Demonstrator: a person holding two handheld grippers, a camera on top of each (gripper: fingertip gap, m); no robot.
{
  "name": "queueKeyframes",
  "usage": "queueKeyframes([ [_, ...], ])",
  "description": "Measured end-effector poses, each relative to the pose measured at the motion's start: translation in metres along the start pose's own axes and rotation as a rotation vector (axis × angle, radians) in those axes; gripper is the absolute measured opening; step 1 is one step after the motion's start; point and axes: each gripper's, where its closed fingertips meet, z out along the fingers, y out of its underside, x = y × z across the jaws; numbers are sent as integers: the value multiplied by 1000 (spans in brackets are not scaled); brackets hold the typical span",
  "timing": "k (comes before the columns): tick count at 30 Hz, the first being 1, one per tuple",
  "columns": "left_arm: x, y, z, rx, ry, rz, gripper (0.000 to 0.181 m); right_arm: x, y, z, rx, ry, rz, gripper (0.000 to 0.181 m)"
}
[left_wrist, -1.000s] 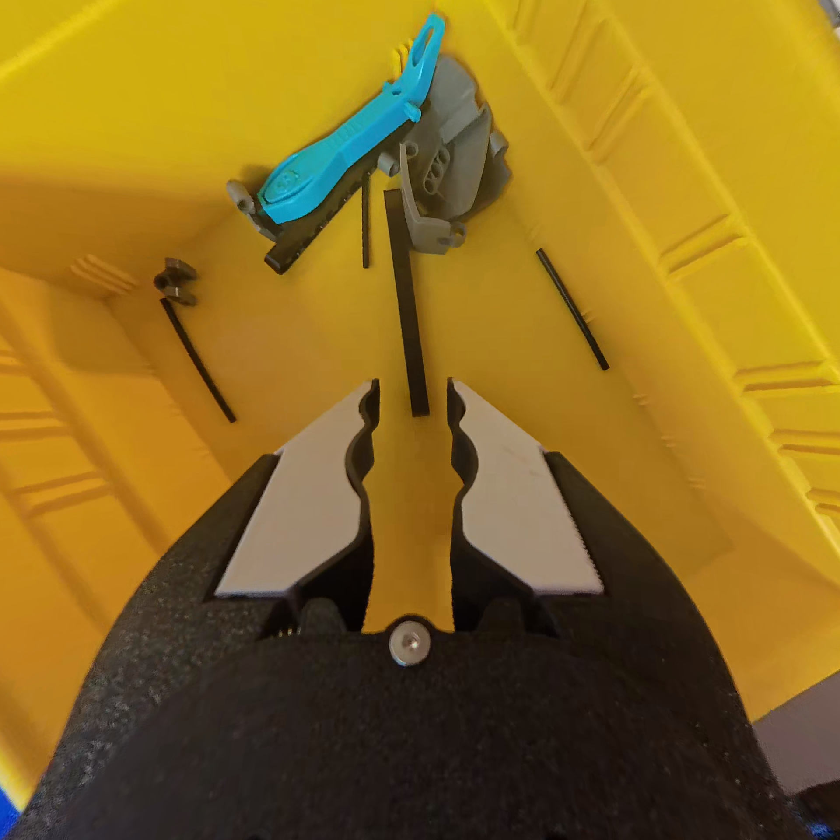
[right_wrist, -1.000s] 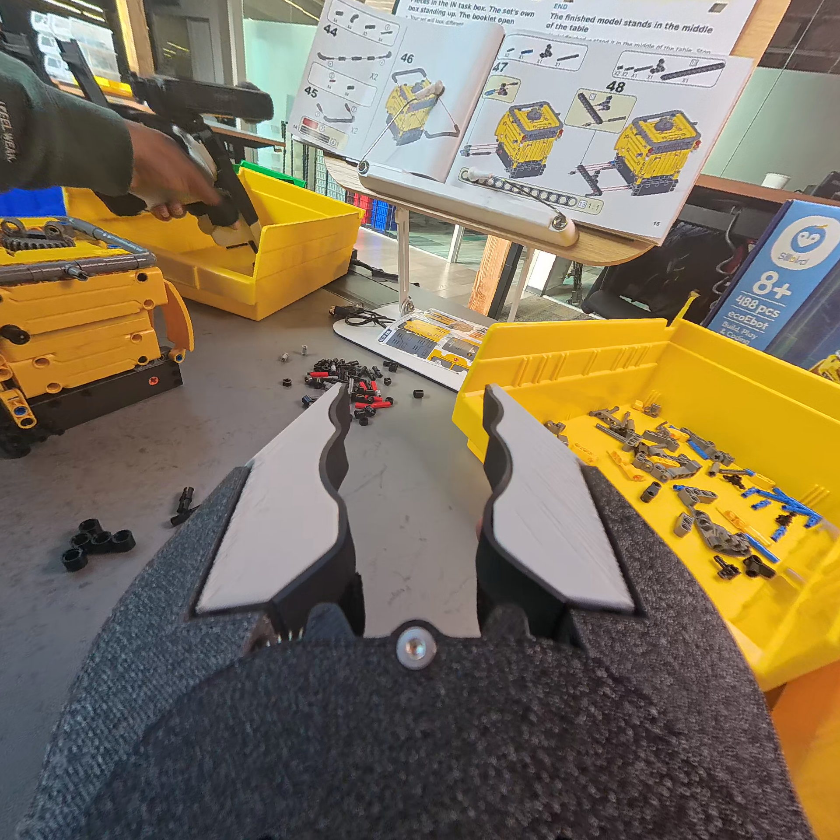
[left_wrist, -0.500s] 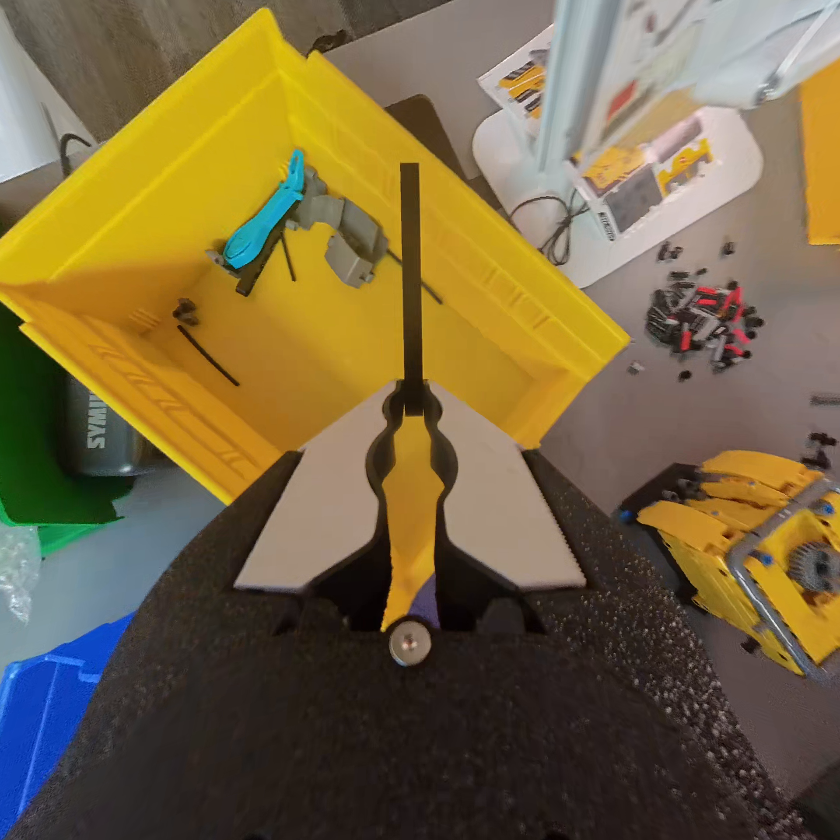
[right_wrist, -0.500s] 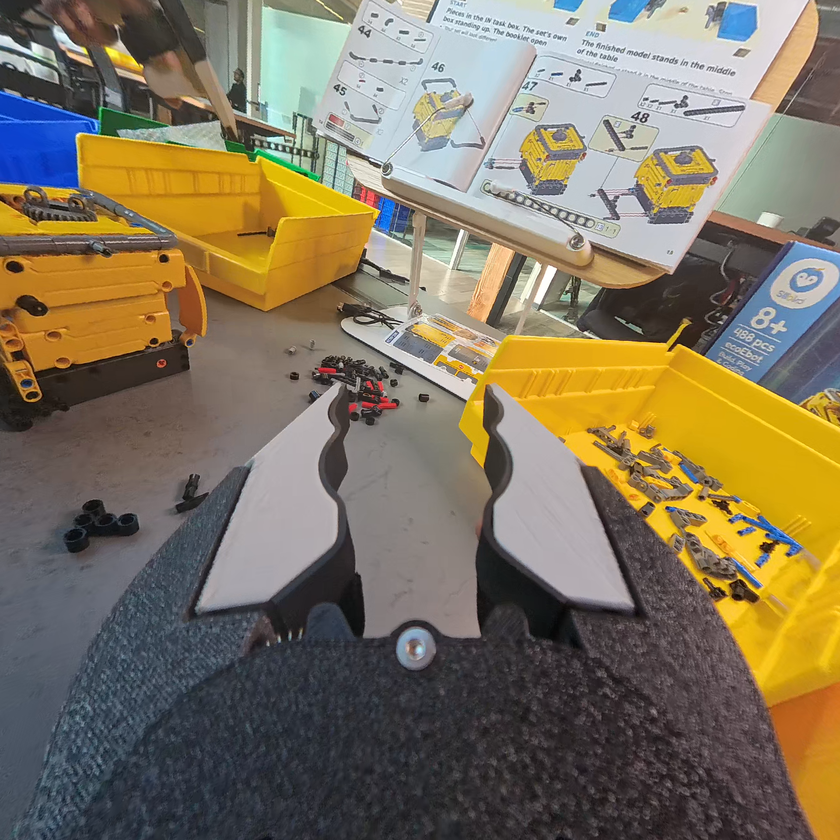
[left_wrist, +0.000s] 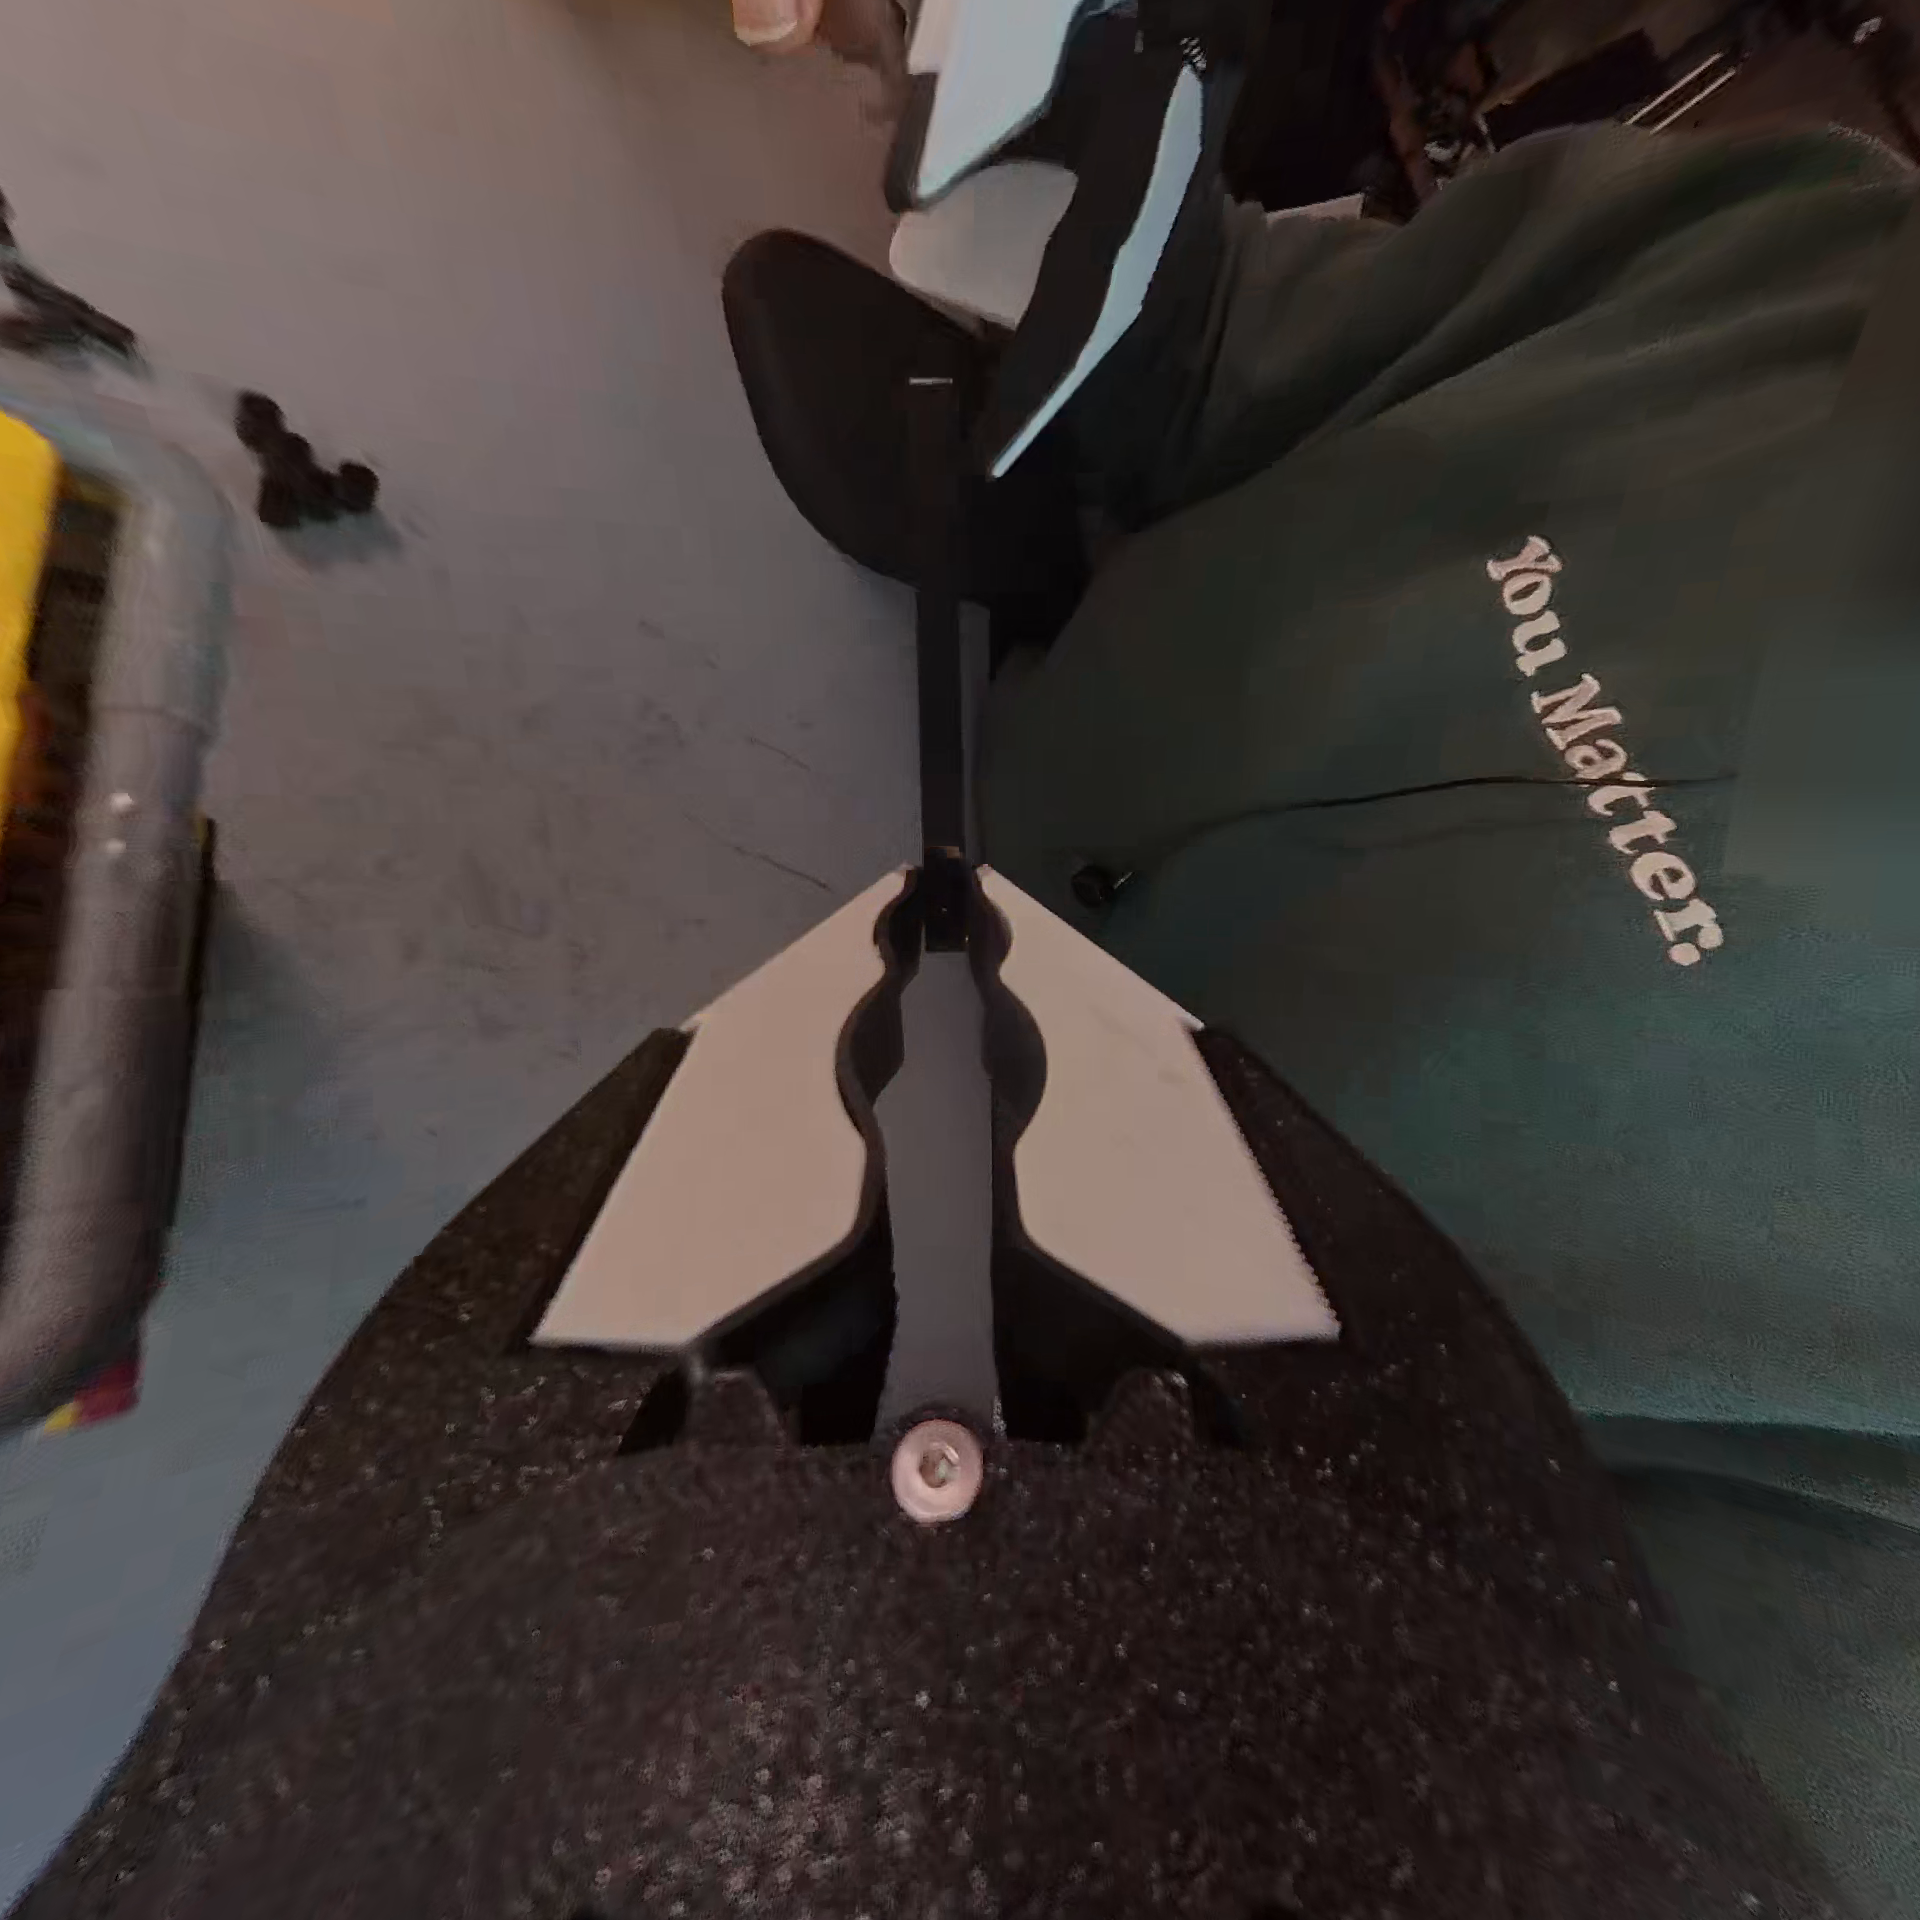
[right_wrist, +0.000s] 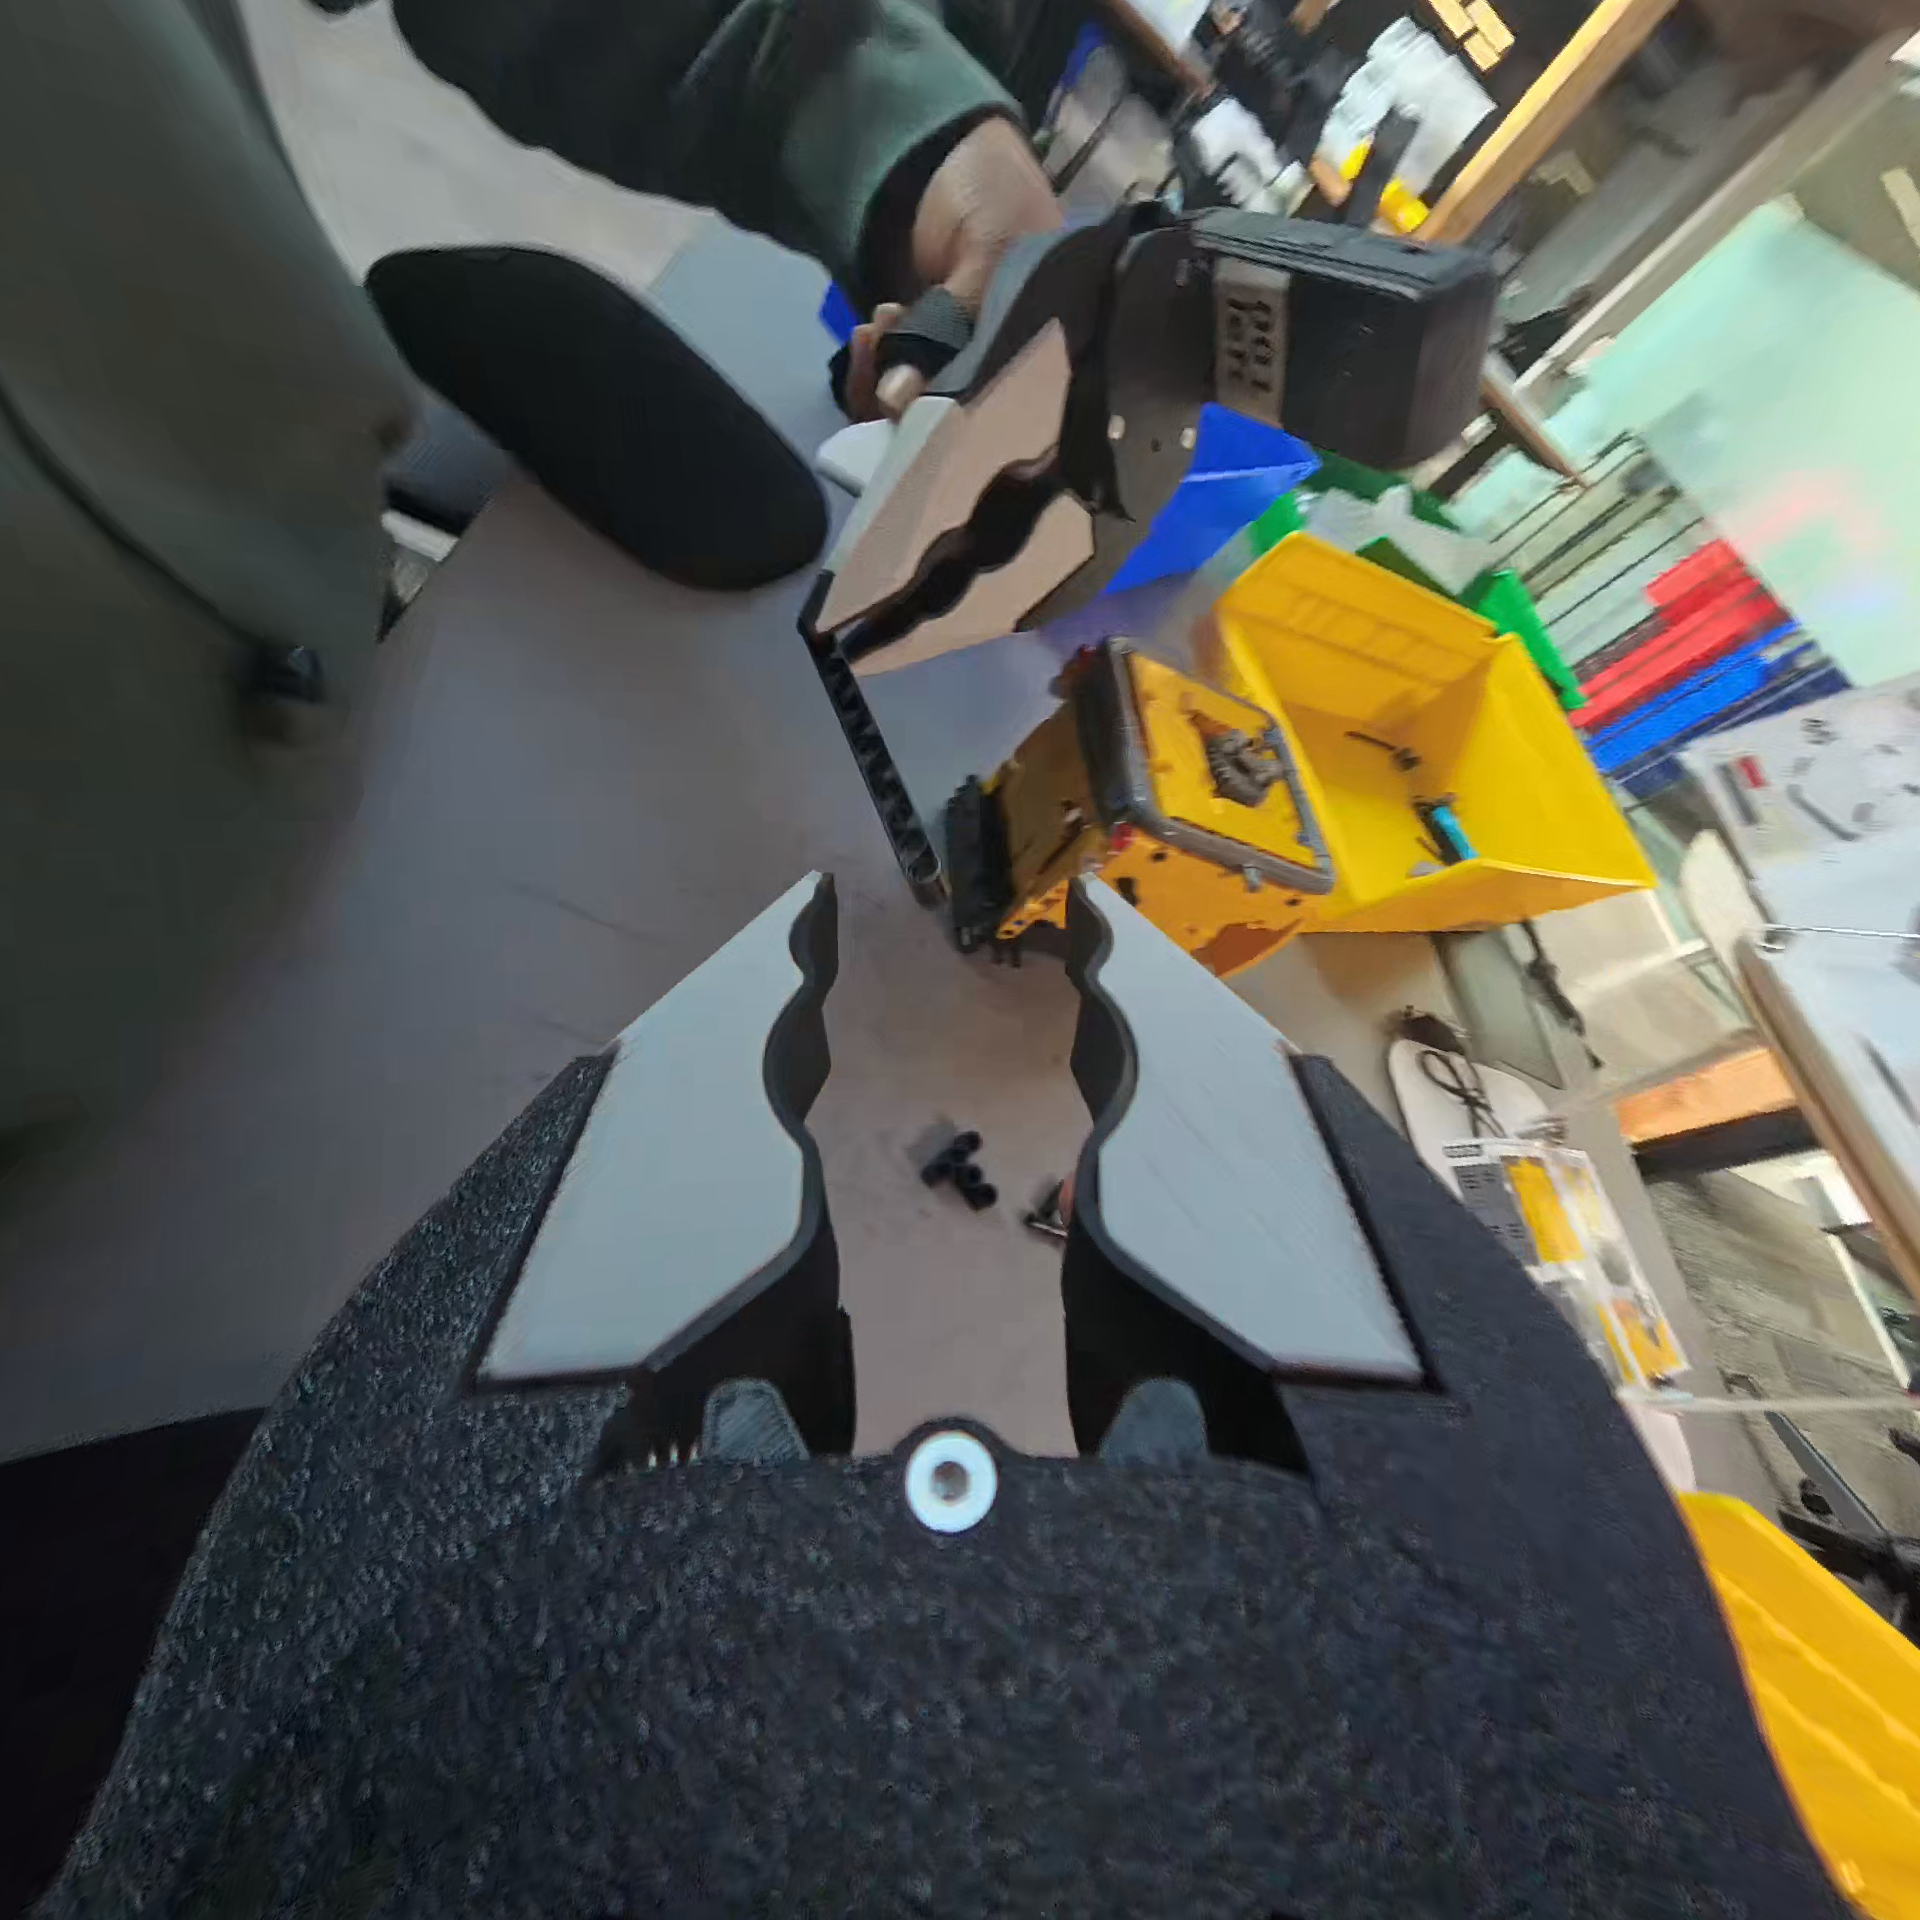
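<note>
Left gripper (left_wrist: 945, 894) pinches a long black beam (left_wrist: 945, 727) by its end; right gripper (right_wrist: 951, 914) spread, empty, above the surface (right_wrist: 623, 831), yellow model (right_wrist: 1143, 821) just ahead.

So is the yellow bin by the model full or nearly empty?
Nearly empty. The yellow bin shows mostly bare floor, with only a blue piece and a thin black rod inside.

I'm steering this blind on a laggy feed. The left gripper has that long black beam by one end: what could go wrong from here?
1. The left gripper pinches the long black beam only at its very end, so it could pivot or slip out.
2. The beam's free end hangs close to the yellow model; a swing might knock it.
3. The right gripper is open just short of that end, over loose black pieces, and could bump either.
</note>
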Motion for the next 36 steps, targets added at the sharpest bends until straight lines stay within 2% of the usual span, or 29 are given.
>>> queueKeyframes([
  [2, -11, 18, 23, -43, 31, -48, 7, -33, 14, 12, -111, -113, -38, 44],
  [4, -18, 29, 37, -67, 69, -75, 7, -50, 37, 22, -223, -150, -76, 37],
  [6, -26, 35, 45, -80, 79, -86, 7, -59, 46, 25, -244, -157, -87, 8],
  [9, -31, 34, 48, -70, 77, -73, 7, -66, 51, 23, -252, -198, -7, 7],
  [11, -43, 32, 46, -69, -22, -11, 12, -64, 61, 22, -274, -228, 112, 7],
  [15, -73, 33, 45, -122, -339, 289, 28, -63, 91, 26, -330, -285, 336, 7],
  [16, -79, 32, 46, -129, -413, 364, 23, -62, 97, 29, -353, -290, 367, 7],
  [17, -82, 30, 48, -129, -460, 429, 26, -61, 101, 31, -368, -289, 378, 7],
  [19, -88, 27, 49, -135, -544, 512, 14, -58, 103, 33, -387, -290, 380, 7],
  [20, -89, 26, 49, -141, -564, 536, 13, -57, 106, 33, -414, -286, 363, 9],
  [22, -90, 26, 49, -135, -567, 537, 10, -55, 106, 31, -422, -268, 340, 21],
  [24, -91, 25, 48, -108, -572, 546, 7, -53, 104, 26, -407, -250, 348, 24],
  [30, -91, 25, 49, -83, -566, 581, 7, -49, 98, 12, -343, -178, 428, 2],
  [36, -91, 25, 49, -82, -566, 578, 7, -55, 107, 13, -388, -199, 429, 0],
])
